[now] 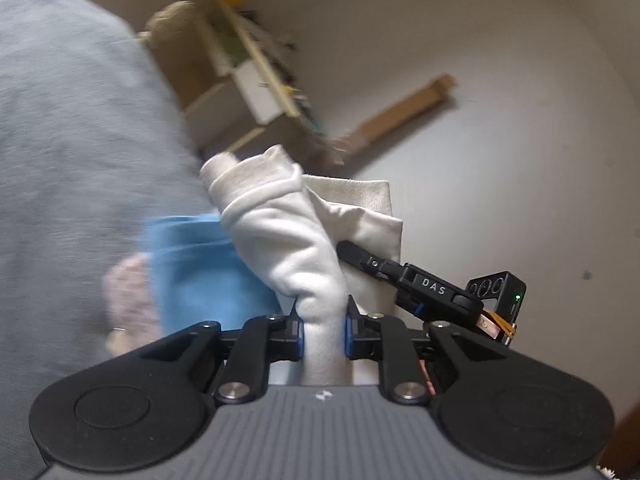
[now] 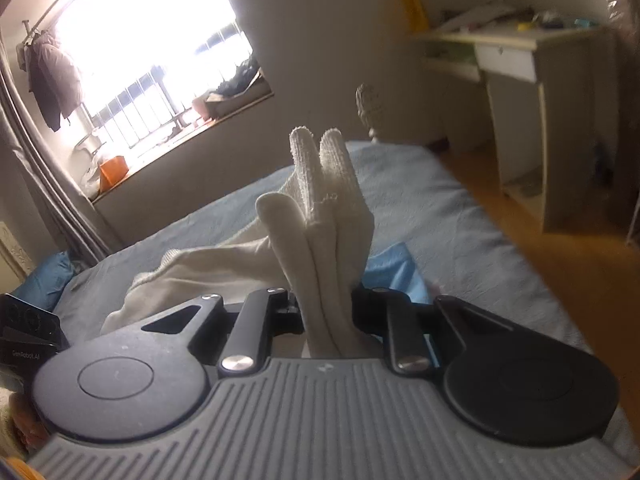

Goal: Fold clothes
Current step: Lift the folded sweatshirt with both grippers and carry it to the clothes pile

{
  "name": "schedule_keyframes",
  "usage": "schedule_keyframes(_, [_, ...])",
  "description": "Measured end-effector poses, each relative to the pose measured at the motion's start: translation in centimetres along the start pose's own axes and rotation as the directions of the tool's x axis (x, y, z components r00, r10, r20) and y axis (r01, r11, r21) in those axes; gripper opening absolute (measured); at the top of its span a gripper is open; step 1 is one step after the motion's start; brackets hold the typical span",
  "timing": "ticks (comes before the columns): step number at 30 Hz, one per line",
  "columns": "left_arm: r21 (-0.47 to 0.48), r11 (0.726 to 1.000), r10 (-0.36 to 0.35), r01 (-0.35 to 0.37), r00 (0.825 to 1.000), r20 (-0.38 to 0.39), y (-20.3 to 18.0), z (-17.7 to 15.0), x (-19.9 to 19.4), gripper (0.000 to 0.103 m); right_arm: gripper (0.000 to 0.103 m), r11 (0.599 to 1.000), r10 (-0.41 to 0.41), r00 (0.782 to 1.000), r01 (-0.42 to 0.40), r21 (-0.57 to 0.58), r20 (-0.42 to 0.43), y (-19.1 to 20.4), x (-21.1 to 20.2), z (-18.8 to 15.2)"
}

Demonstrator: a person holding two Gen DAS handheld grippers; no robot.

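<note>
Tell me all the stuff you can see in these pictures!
White garment: one, white, bunched up and clamped in both grippers above the bed.
Blue cloth: one, light blue, lying on the bed beside the garment.
Bed cover: one, grey-blue, spread over the bed.
Desk: one, cream, against the wall, cluttered on top.
Window: one, bright, barred, behind the bed.
Coat: one, dark, hanging by the window.
Left gripper: one, black, shut on the garment.
Right gripper: one, black, shut on the garment.
</note>
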State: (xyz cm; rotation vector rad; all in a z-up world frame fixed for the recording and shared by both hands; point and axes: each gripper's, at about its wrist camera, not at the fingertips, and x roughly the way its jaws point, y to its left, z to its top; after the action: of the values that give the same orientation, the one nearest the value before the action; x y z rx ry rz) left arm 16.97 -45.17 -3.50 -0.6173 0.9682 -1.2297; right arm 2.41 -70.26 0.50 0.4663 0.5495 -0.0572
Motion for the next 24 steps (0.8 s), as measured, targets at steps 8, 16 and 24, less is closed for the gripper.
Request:
schedule_keyframes(8, [-0.064,0.998,0.020,-0.022,0.999,-0.034,2.4,0.6,-0.4,0.030,0.026,0.995,0.056,0.998,-0.054,0.080,-0.022,-1.7,2.5,-0.6])
schedule_keyframes(16, [-0.128,0.992,0.000,-0.008,0.998,-0.063,4.2,1.3,-1.4,0.037,0.042,0.963,-0.064,0.985,0.018,0.268,0.160,-2.9,-3.8,-2.0])
schedule_keyframes(24, [-0.120,0.992,0.021,-0.031,0.996,-0.088,2.7,0.9,-1.2,0.041,0.048,0.808,-0.123,0.954,-0.065,0.585,0.275,-2.9,-14.9,-14.2])
